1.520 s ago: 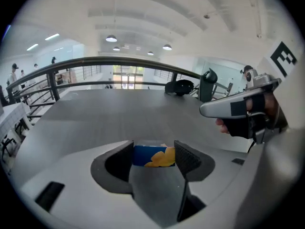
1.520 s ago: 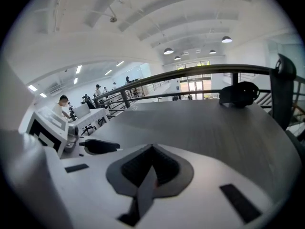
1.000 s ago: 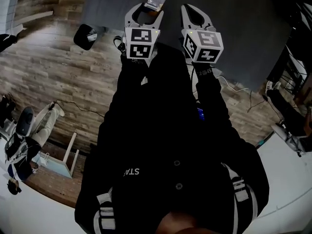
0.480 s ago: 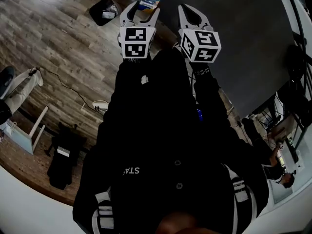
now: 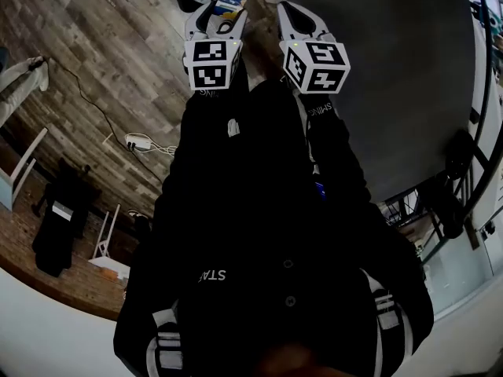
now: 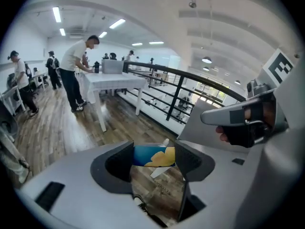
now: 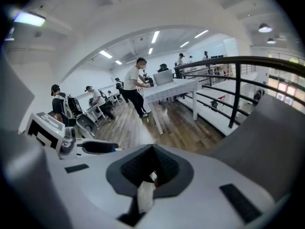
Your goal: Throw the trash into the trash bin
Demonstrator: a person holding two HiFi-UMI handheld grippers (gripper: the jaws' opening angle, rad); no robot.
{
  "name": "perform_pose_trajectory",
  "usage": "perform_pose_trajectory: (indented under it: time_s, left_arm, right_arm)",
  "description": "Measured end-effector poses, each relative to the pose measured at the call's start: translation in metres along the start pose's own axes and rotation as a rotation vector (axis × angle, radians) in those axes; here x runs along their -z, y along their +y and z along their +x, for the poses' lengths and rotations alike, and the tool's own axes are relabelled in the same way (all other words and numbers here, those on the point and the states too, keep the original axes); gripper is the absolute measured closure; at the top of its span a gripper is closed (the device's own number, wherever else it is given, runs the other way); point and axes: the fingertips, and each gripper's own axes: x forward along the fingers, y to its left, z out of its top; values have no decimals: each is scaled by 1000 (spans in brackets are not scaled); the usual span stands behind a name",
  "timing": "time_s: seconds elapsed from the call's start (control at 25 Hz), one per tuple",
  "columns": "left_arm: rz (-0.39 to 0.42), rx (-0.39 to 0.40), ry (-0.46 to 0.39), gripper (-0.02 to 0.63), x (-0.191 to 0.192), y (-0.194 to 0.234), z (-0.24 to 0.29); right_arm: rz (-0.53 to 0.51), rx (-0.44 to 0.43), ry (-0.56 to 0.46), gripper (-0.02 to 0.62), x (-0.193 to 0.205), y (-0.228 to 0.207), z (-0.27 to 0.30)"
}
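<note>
Pinching trash so nothing drops on the carry: left gripper [image 5: 218,12] clamps blue-yellow packet [image 6: 153,156], right gripper [image 7: 151,175] closed tight on white scrap [image 7: 144,198].

wood floor [image 5: 94,45], white table [image 6: 112,81], black railing [image 6: 176,97]

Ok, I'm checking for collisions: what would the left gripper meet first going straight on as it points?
Likely the wood floor, seen past the packet clamped in the left gripper; nothing else shows in that line, though depth is unclear.
</note>
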Motion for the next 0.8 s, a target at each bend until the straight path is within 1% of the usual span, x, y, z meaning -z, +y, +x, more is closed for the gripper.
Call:
perform_pose_trajectory:
  time_s: [0.2, 0.4, 0.6, 0.8]
  left_arm:
    - [-94, -60, 38, 333, 35, 78, 10]
    - [-179, -122, 78, 333, 82, 142, 39]
    - [-245, -167, 113, 333, 137, 188, 83]
    - [-285, -188, 153, 333, 186, 216, 133]
  right_arm:
    - [-39, -51, 70, 580, 10, 38, 71]
    - [-64, -75, 125, 580, 35, 54, 140]
    - [-76, -100, 182, 580, 79, 55, 213]
    - [-82, -110, 233, 580, 122, 42, 275]
